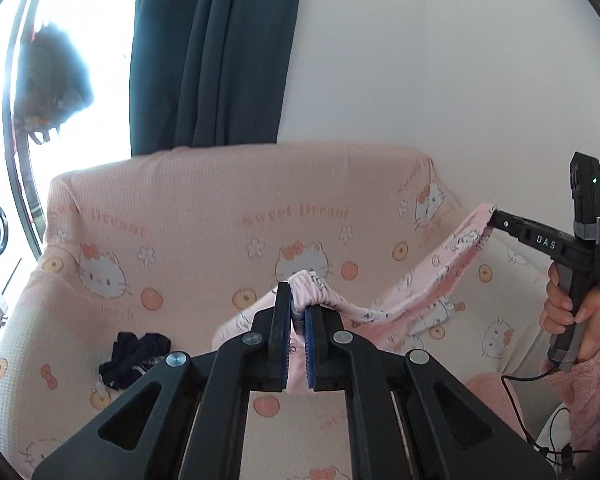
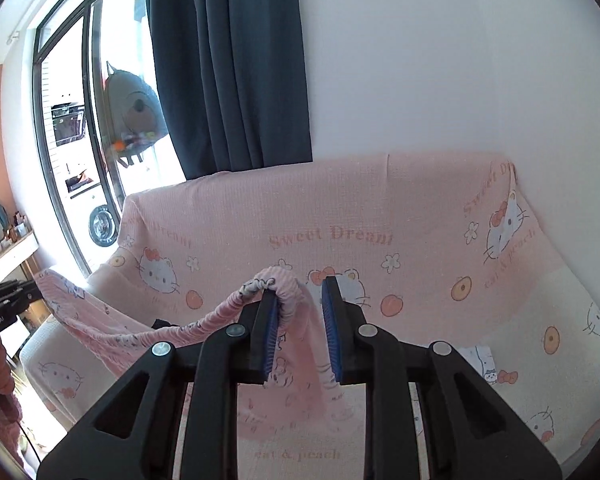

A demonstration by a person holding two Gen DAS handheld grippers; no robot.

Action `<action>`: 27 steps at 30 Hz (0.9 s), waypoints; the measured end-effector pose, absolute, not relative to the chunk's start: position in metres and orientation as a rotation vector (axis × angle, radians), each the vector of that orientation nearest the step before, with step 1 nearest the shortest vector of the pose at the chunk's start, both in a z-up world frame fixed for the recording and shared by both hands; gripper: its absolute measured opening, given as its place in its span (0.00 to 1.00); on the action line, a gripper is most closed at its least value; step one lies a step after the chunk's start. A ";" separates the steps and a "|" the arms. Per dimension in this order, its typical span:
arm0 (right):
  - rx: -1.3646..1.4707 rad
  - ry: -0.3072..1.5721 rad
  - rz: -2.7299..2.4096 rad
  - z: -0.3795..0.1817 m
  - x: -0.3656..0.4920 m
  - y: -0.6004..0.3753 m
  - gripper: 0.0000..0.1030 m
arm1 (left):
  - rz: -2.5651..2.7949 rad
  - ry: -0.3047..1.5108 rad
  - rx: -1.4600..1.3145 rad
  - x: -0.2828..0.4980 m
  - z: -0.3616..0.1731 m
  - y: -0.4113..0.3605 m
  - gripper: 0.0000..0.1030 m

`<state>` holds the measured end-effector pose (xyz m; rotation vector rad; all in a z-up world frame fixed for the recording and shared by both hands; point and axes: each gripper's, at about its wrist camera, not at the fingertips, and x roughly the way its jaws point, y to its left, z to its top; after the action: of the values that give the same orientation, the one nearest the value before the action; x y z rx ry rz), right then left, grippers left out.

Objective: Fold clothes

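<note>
Left gripper point(image 1: 298, 314): jaws pressed together, blue pads pinching a bunched edge of the pink printed garment point(image 1: 424, 300).

Right gripper point(image 2: 300, 316): jaws partly apart; the garment's ribbed hem drapes over the left finger and hangs down between the pads. Whether the pads press on the cloth cannot be told. In the left wrist view its tip sits at the garment's far corner, and a hand point(image 1: 572, 308) in a fluffy pink sleeve point(image 1: 592, 384) holds its grip.

Pink printed garment: held up in the air between the two grippers, sagging in the middle, above the sofa seat.

Sofa cover point(image 1: 204, 216): pink, cat-and-peach print, lettered "Sweet Dream".

Dark garment point(image 1: 134, 360): crumpled on the seat, left of the left gripper, well apart from the pink one.

Dark curtain point(image 1: 216, 52): behind the sofa, beside a bright window point(image 2: 68, 128).
</note>
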<state>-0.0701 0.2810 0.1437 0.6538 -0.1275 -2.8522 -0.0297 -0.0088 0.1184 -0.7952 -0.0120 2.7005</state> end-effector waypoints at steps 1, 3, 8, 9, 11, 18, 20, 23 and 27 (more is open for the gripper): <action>0.666 -0.118 -2.851 0.136 -0.066 0.279 0.20 | 2.688 -0.018 -0.852 -0.027 0.099 -0.010 0.06; 0.711 -0.113 -2.845 0.112 -0.059 0.277 0.20 | 2.640 -0.063 -0.997 -0.021 0.051 -0.012 0.06; 0.917 -0.170 -2.785 0.021 -0.053 0.272 0.20 | 2.412 -0.068 -1.507 -0.016 -0.085 -0.001 0.08; 0.965 -0.186 -2.767 0.002 -0.054 0.272 0.20 | 2.367 -0.025 -1.594 -0.011 -0.106 0.006 0.09; 1.059 -0.220 -2.727 -0.037 -0.058 0.273 0.20 | 2.327 0.028 -1.644 -0.002 -0.125 0.016 0.14; 1.189 -0.209 -2.663 -0.079 -0.063 0.270 0.20 | 2.241 0.105 -1.681 -0.001 -0.152 0.040 0.45; 1.184 -0.202 -2.654 -0.077 -0.062 0.269 0.20 | 2.227 0.104 -1.622 0.002 -0.147 0.046 0.46; 1.161 -0.185 -2.642 -0.068 -0.060 0.267 0.20 | 2.207 0.171 -1.506 0.002 -0.142 0.065 0.46; 1.147 -0.157 -2.635 -0.064 -0.061 0.259 0.20 | 2.218 0.282 -1.435 -0.020 -0.147 0.096 0.46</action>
<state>-0.0609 0.2591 -0.0643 1.1474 -0.1572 -2.6351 -0.0195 0.0961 -0.1470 -1.4349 0.2824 2.2178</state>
